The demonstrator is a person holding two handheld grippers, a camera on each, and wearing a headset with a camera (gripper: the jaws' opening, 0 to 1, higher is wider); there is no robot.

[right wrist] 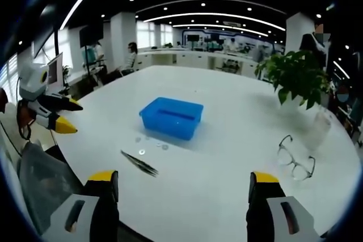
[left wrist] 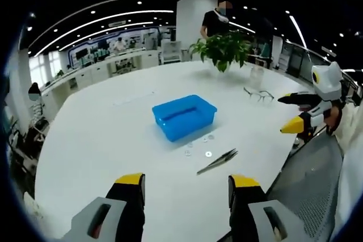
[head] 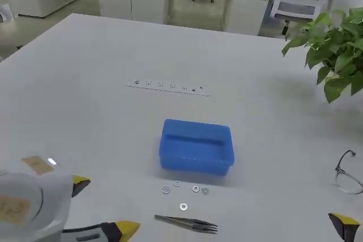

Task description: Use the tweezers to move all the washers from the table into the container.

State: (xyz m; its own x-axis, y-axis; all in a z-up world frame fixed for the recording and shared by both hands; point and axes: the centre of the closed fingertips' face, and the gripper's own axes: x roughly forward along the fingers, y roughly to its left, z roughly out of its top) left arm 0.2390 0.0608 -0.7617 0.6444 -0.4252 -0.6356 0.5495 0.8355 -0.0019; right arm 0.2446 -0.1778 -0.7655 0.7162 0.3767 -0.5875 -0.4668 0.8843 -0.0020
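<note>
Left gripper (left wrist: 187, 184): released, jaws spread with nothing between them, held low over the near-left part of the worktop (head: 113, 128).
Right gripper (right wrist: 182, 178): also released and empty, held at the near-right edge, well apart from the work.
Tweezers (head: 190, 223): laid flat on the worktop, untouched, just on the near side of the washers.
Washers (head: 195, 189): five are counted, all loose on the worktop. Four are strung along just beside the front wall of the container and one lies nearer the tweezers.
Container (head: 195, 165): blue and open-topped. No washer is made out inside it.
Step judged: the pick-up of the tweezers is not yet begun.
Risk at pick-up: the tweezers are thin and lie flat, so they may be pushed across the smooth worktop rather than lifted, and the nearest washer may be scattered.
Risk in the hold: if the tweezers are clamped askew, control of their tips is likely to be lost.
Risk at the washers: being flat, they may be flicked away or dropped short of the rim.
Risk at the container: it could be nudged if it is approached too low.
Glasses (head: 347, 174): they lie near the right gripper and could be brushed on its way in.
</note>
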